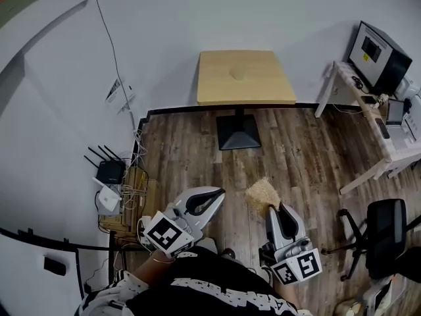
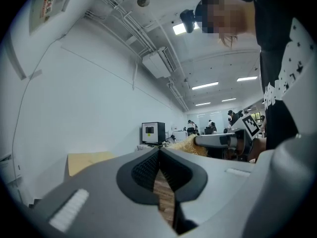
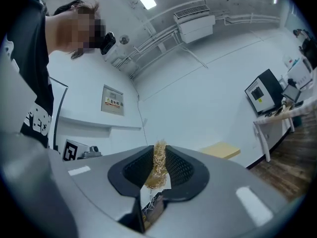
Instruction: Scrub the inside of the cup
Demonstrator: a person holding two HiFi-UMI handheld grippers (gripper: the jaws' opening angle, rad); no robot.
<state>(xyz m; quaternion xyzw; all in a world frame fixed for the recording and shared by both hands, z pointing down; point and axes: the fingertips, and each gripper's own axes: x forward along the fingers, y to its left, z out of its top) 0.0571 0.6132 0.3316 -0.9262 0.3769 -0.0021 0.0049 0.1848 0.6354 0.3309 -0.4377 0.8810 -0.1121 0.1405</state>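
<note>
2 grippers, both held low over the wood floor [image 1: 309,157], side by side and apart. Left gripper [image 1: 214,195] [image 2: 159,155]: jaws fully together, nothing between them. Right gripper [image 1: 271,208] [image 3: 159,157]: jaws clamped on 1 tan fibrous scrubber [image 1: 262,193] [image 3: 158,165]; the bushy end sticks out past the tips. 1 marker cube per gripper, left [image 1: 164,232] and right [image 1: 299,266], each with black-and-white square codes and no text. 1 small wooden table [image 1: 263,91] stands on a black pedestal by the far wall. There is 1 pale lump [image 1: 238,73] near the middle of its top, the same colour as the wood; can't tell if that's the cup. 1 white desk [image 1: 395,151] at the right wall carries 1 black monitor [image 1: 376,50] [image 3: 260,93], screen lit, content too small to read. 1 black office chair [image 1: 385,232] at lower right. 1 black router [image 1: 110,171] with antennas sits on a box at the left wall, in a cable tangle. 1 wall notice [image 3: 113,102] has red print, unreadable. 1 more poster [image 2: 47,4] sits high on the wall, also unreadable.
</note>
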